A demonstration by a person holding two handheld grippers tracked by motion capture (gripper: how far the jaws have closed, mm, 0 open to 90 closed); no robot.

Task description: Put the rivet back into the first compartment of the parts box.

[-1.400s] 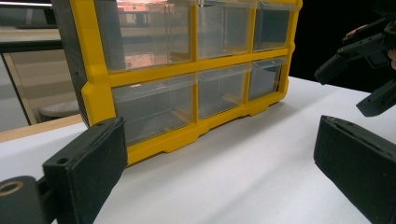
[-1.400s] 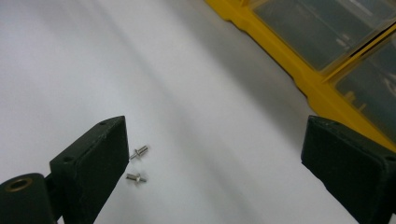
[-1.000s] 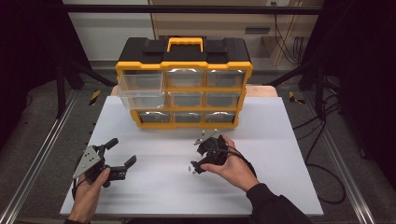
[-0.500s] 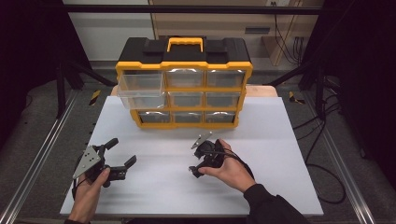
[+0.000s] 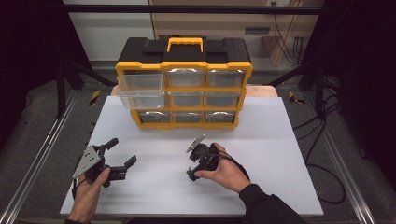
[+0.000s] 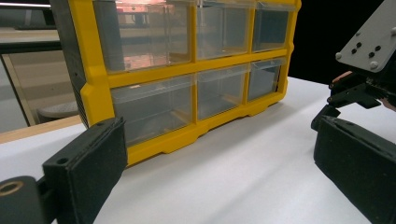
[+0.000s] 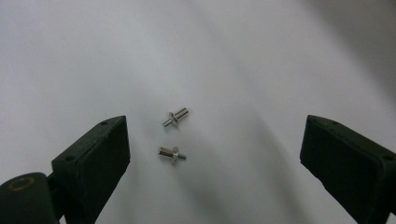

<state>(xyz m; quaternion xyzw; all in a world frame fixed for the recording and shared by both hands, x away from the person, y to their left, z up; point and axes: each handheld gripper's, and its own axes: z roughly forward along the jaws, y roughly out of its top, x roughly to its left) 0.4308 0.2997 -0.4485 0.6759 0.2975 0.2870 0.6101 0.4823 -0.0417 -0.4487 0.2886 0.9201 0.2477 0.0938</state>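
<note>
- Right gripper (image 7: pixel 215 163), jaws wide apart, hovers over two small metal pins (image 7: pixel 175 117) at frame centre.
- Left gripper (image 5: pixel 122 153), lower left, also spread, faces the yellow drawer cabinet (image 5: pixel 184 88).

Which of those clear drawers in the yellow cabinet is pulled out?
The top-left clear plastic drawer of the yellow and black drawer cabinet: it juts forward past the frame, while the other eight sit flush.

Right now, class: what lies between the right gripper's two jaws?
In the right gripper view, two small metal pins lie on the white table between the open right gripper jaws, touching neither.
</note>
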